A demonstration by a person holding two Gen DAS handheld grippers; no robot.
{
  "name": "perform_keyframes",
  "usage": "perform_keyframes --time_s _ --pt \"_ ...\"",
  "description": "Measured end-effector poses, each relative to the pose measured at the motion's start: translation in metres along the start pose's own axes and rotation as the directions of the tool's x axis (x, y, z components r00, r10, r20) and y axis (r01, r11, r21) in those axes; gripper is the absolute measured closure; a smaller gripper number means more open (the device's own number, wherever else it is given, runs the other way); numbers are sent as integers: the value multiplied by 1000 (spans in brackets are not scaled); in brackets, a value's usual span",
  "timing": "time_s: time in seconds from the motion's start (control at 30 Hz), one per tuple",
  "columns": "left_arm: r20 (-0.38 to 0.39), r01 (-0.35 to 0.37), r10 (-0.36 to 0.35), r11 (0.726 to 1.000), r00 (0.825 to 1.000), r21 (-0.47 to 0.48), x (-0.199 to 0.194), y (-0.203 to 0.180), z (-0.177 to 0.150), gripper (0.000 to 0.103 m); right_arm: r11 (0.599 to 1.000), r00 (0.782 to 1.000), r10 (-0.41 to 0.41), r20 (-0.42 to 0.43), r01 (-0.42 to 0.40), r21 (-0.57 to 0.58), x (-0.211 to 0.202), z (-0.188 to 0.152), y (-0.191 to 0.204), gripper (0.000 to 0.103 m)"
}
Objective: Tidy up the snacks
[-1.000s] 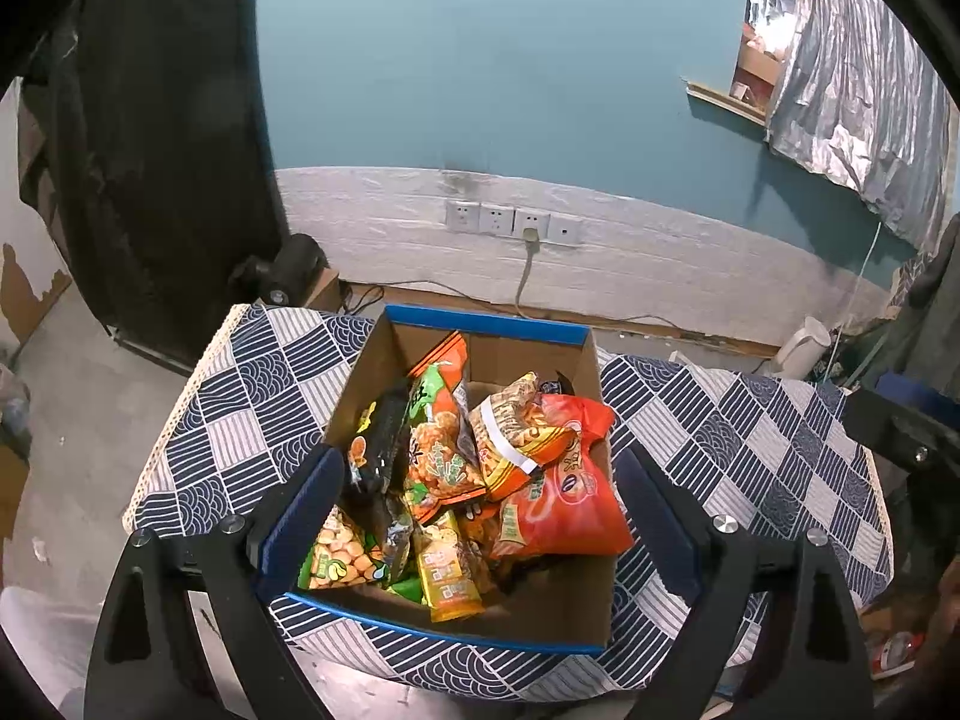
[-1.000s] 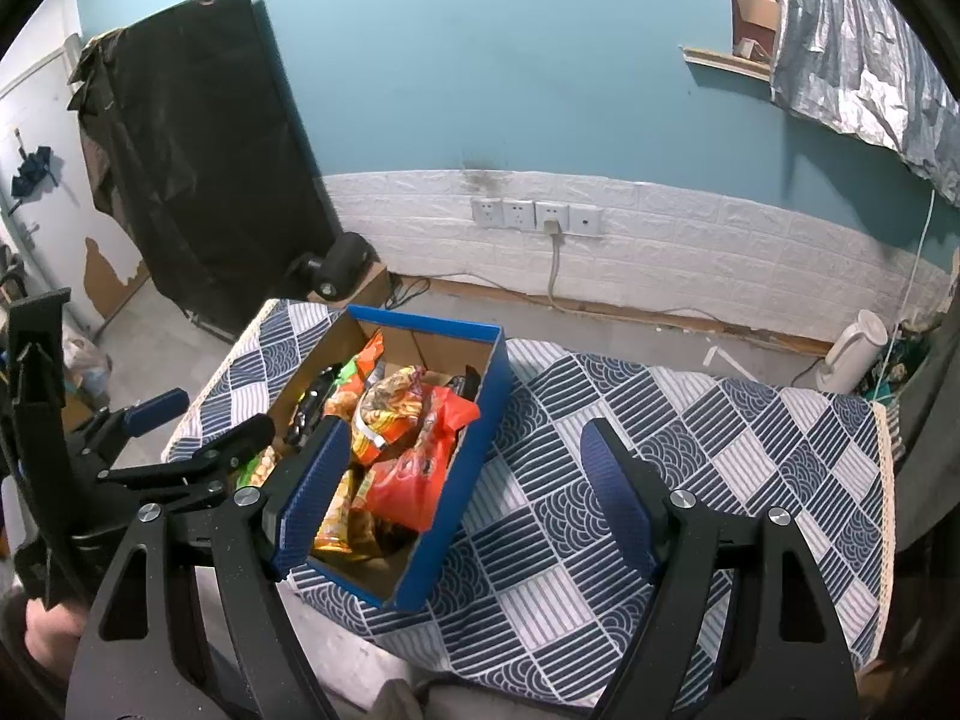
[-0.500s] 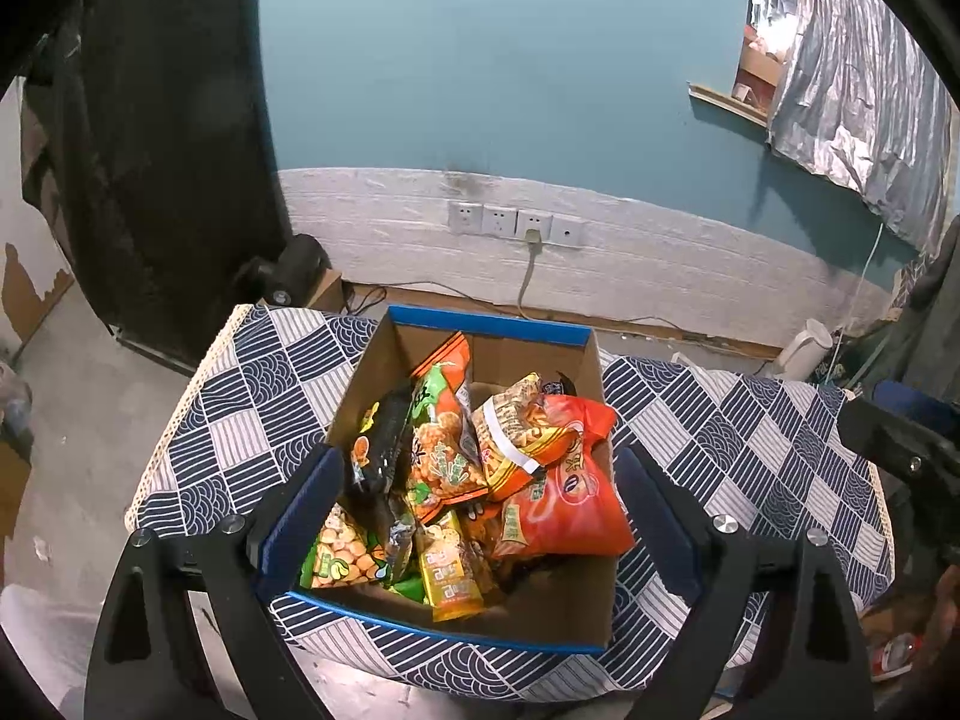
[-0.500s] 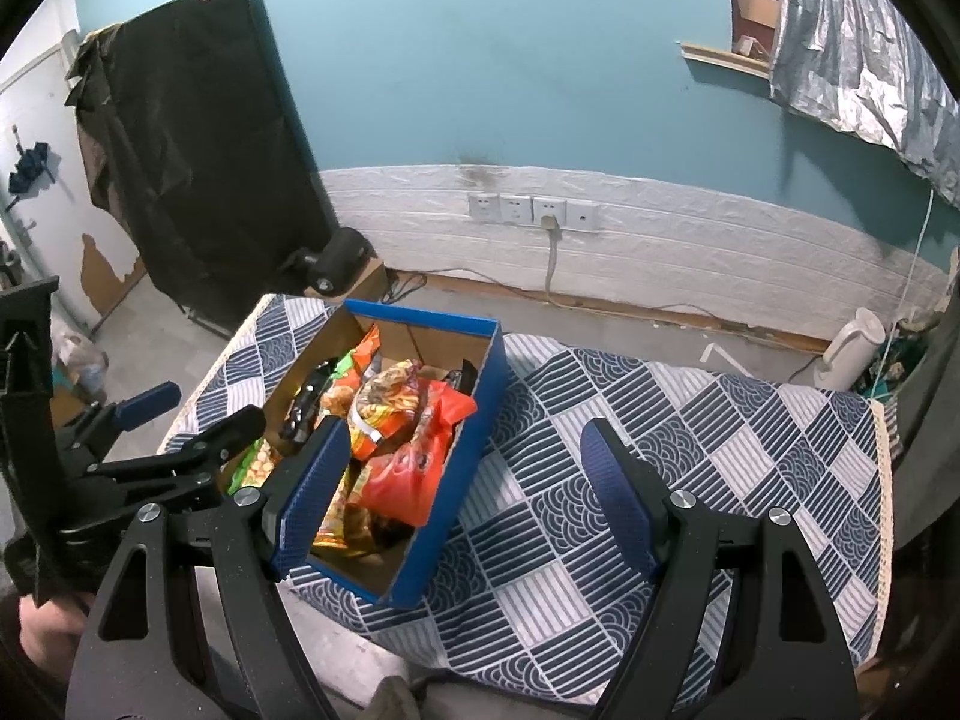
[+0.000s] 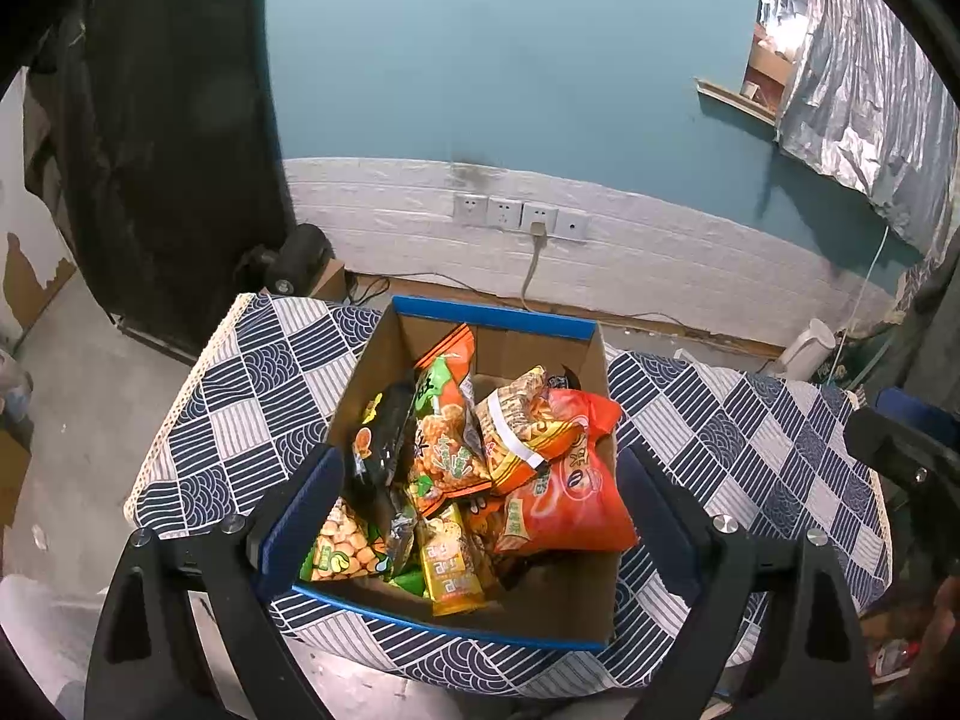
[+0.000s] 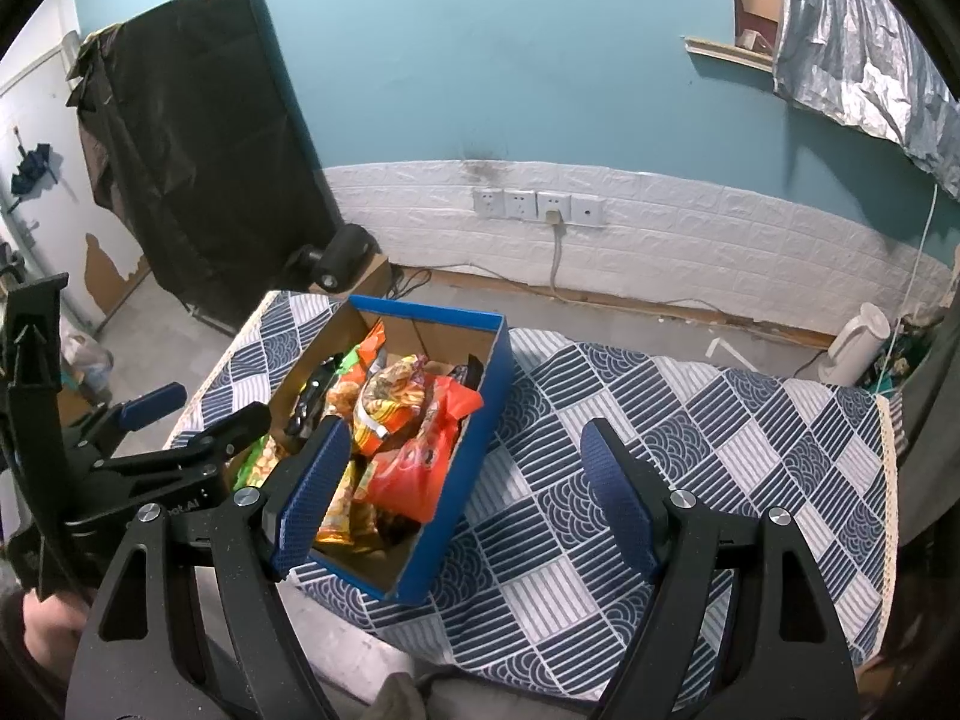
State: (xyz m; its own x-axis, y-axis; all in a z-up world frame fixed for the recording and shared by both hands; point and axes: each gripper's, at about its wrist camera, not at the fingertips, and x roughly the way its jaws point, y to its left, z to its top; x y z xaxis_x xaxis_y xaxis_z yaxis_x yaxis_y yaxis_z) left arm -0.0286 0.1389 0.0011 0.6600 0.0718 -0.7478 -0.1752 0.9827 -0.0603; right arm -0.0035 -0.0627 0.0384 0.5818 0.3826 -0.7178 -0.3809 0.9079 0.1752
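A blue wall (image 5: 510,60) with a white brick band along its foot stands well beyond both sets of fingers, a row of sockets (image 6: 537,205) on the band. A black sheet (image 6: 198,138) hangs off to the left of the fingers in both views, a foil sheet (image 5: 864,90) up to the right.

Below and ahead of the fingers lies the table, covered by a blue-and-white check cloth (image 6: 690,432). In the right wrist view the bare cloth fills the gap between the two fingers and runs on past the right one.

The box (image 5: 498,315), cardboard inside with blue outer walls and rim, sits on the left part of the cloth. In the left wrist view it lies between the two fingers and just ahead of them. In the right wrist view its near end shows behind the left finger.

The snacks are all in the box, piled loosely. The red bag (image 5: 576,498) lies nearest the right finger of the left gripper (image 5: 480,516), an orange bag (image 5: 528,426) on top of it. A black bag (image 5: 381,444) sits by the left finger, a yellow pack (image 5: 450,570) toward the near wall.

The left gripper is spread wide, holding nothing. The right gripper (image 6: 465,495) is likewise spread wide and empty, over the cloth.
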Motion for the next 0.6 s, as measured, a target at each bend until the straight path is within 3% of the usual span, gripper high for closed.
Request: perform_keyframes --time_s 0.6 --pt "-5 -31 31 999 1000 19 0 -5 -1 10 1000 1000 1 -2 -1 0 1 0 0 24"
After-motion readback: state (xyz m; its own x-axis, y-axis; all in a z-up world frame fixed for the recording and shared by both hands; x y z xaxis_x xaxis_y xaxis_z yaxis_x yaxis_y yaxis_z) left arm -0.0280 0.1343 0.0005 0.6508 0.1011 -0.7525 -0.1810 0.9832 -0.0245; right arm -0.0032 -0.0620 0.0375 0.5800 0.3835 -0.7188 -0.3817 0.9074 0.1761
